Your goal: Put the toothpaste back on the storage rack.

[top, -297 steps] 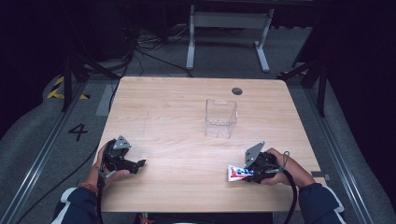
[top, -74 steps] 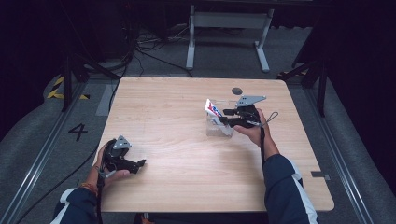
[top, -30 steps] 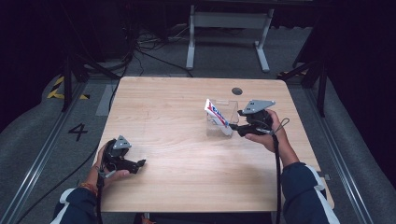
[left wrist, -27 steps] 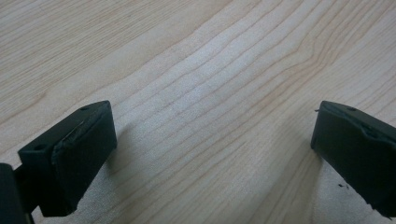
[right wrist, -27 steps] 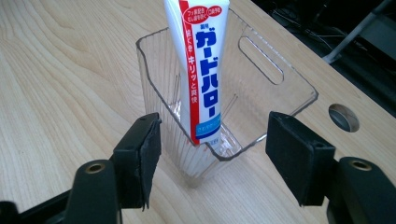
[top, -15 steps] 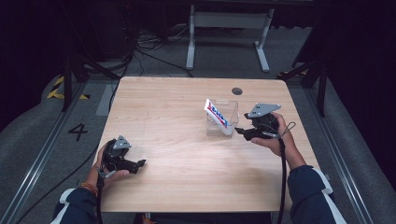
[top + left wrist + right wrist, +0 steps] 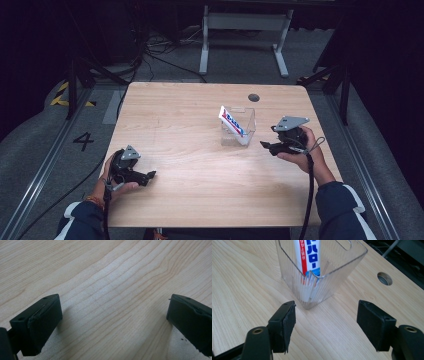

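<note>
A white toothpaste tube [image 7: 231,121] with red and blue print leans inside a clear ribbed plastic cup [image 7: 239,128] right of the table's centre; the same tube [image 7: 308,257] and cup [image 7: 319,272] fill the top of the right gripper view. My right gripper [image 7: 266,146] is just right of the cup, apart from it. Its jaws have just been opening and hold nothing; in its own view the right gripper [image 7: 325,327] has bare wood between the pads. My left gripper [image 7: 149,176] rests near the front left, and in its own view the left gripper [image 7: 112,317] is open over bare wood.
The wooden table [image 7: 190,200] has a round cable hole [image 7: 254,97] behind the cup. A metal stand [image 7: 243,30] and cables lie on the dark floor beyond the far edge.
The right gripper has let go of the tube, which now leans in the cup, and has drawn back to the right and toward the front. The left gripper has stayed put.
</note>
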Demonstrator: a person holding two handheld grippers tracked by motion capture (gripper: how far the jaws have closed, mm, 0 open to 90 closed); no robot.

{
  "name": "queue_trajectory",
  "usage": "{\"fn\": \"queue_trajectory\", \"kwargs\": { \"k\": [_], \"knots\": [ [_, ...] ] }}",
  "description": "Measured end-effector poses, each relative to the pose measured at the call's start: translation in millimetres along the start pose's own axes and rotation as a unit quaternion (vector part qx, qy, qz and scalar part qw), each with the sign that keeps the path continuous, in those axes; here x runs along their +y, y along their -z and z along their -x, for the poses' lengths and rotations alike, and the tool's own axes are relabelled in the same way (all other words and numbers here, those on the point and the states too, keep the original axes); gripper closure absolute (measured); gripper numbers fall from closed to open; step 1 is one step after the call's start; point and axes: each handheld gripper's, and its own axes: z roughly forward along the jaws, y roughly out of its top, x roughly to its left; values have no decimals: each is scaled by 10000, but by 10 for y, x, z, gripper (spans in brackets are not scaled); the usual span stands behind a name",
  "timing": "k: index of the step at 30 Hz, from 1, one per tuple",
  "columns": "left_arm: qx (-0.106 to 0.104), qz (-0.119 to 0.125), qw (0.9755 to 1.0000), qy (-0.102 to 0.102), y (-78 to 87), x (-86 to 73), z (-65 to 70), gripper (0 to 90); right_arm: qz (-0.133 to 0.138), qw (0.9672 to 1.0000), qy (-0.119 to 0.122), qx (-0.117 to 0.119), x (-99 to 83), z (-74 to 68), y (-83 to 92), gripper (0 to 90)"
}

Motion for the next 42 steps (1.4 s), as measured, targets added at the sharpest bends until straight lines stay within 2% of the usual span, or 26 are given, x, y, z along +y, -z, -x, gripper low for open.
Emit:
{"fn": "queue_trajectory", "kwargs": {
  "k": [14,32,38,42],
  "knots": [
    [2,1,10000,3,0,0,1,6,-132,9997,-123,-139,-286,-9,56,306],
    [18,0,10000,-13,2,0,-1,6,-332,9992,-122,-177,-578,-95,122,290],
    [18,1,10000,-13,1,0,-1,6,-245,9993,-187,-189,-643,-143,156,277],
    [12,-7,10000,0,2,-1,1,6,-295,9990,-197,-275,-712,-173,150,264]
  ]
}}
